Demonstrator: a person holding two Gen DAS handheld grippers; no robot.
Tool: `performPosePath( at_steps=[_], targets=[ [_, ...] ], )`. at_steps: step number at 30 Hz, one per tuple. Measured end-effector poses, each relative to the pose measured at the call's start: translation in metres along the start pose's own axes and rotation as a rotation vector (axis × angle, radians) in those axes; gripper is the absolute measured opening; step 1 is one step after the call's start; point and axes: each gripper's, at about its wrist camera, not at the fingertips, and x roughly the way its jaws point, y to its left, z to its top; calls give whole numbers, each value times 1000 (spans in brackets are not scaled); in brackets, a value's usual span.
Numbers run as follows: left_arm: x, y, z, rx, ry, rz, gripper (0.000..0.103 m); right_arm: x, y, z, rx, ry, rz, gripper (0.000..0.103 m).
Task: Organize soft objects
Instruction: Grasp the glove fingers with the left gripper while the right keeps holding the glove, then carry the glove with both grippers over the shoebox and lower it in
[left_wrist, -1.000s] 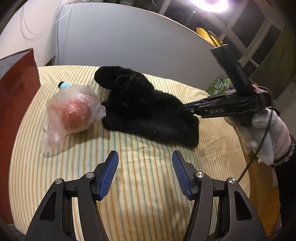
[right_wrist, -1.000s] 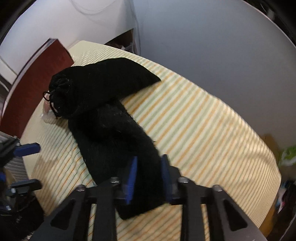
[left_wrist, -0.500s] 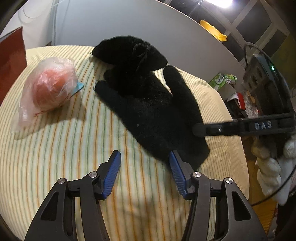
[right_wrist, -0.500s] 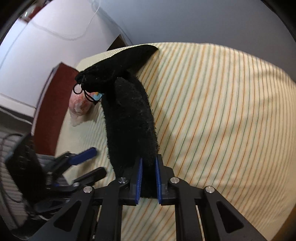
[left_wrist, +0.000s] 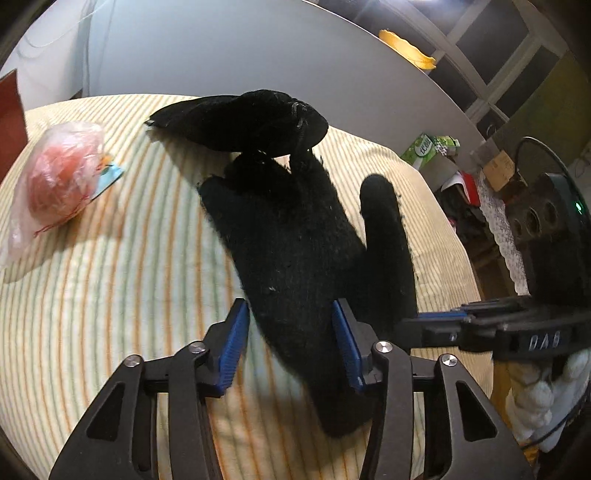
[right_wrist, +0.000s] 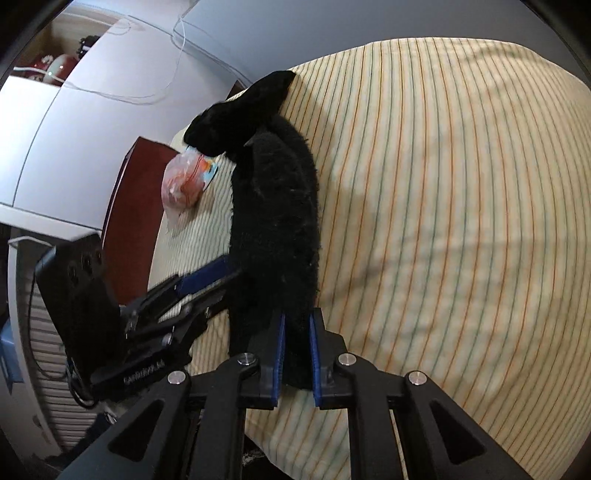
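gripping black glove (right_wrist: 275, 236), right claw (right_wrist: 295, 363); left claw (left_wrist: 291, 345) open astride it; pink stuff in plastic bag (left_wrist: 55, 188).

1. A long black fuzzy cloth (right_wrist: 275, 236) runs up the middle of the view, lying on a surface covered in a cream sheet with thin green and orange stripes (right_wrist: 443, 206).
2. The right gripper (right_wrist: 295, 363) clamps the near end of the black cloth between its blue-padded fingers (right_wrist: 279, 360).
3. The left gripper (right_wrist: 207, 280) reaches in from the left of the black cloth, its blue-lined tips meeting the cloth's edge.
4. A black drawstring pouch (right_wrist: 240, 114) overlaps the far end of the black cloth.
5. A clear plastic bag holding something pink-orange (right_wrist: 183, 181) lies left of the black cloth, near the pouch.
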Motion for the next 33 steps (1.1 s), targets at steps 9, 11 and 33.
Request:
performPosePath(
  at_steps=[9, 11, 33],
  targets=[
    [9, -8, 0, 48, -10, 15, 21, -4, 9, -17, -130, -79, -170, 17],
    [9, -7, 1, 47, -11, 11, 19, 0, 12, -12, -150, -102, -205, 24],
    [-29, -10, -29, 26, -27, -112, 11, 13, 41, -43, -136, -150, -143, 9]
  ],
)
